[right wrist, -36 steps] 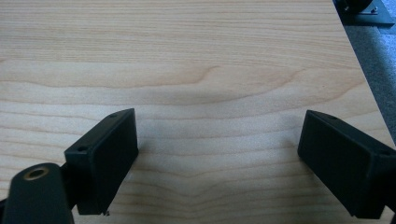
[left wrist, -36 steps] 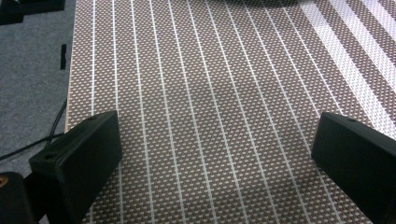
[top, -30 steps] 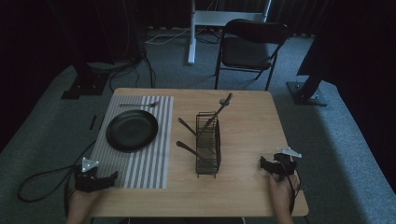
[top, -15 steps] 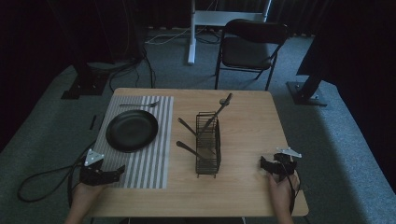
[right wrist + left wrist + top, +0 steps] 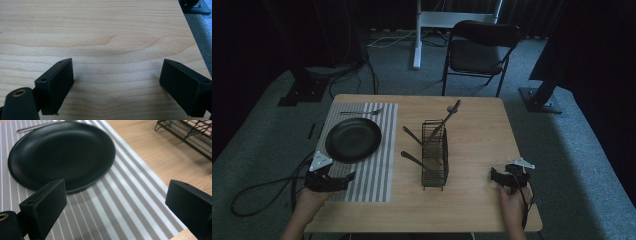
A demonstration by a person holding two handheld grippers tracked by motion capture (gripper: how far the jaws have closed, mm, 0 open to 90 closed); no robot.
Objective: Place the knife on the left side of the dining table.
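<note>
A black plate [image 5: 353,139] lies on a striped placemat [image 5: 377,170] on the left half of the wooden table [image 5: 472,125]. A fork [image 5: 361,112] lies past the plate. A black wire rack [image 5: 435,153] at mid-table holds several dark utensils [image 5: 447,116]. My left gripper [image 5: 343,178] hovers open over the mat's near left corner. In the left gripper view the plate [image 5: 62,152] lies just beyond its spread jaws, with the rack [image 5: 190,132] farther off. My right gripper [image 5: 497,176] rests open near the table's front right. Its own view has bare wood [image 5: 112,37] between the jaws.
A folding chair [image 5: 479,52] stands behind the table. Stand bases [image 5: 539,100] and cables [image 5: 337,75] lie on the carpet. A cable [image 5: 257,192] trails left from the left gripper off the table edge.
My left gripper has moved forward and to the right, from the table's near left corner onto the placemat toward the plate. The right gripper has stayed put.
</note>
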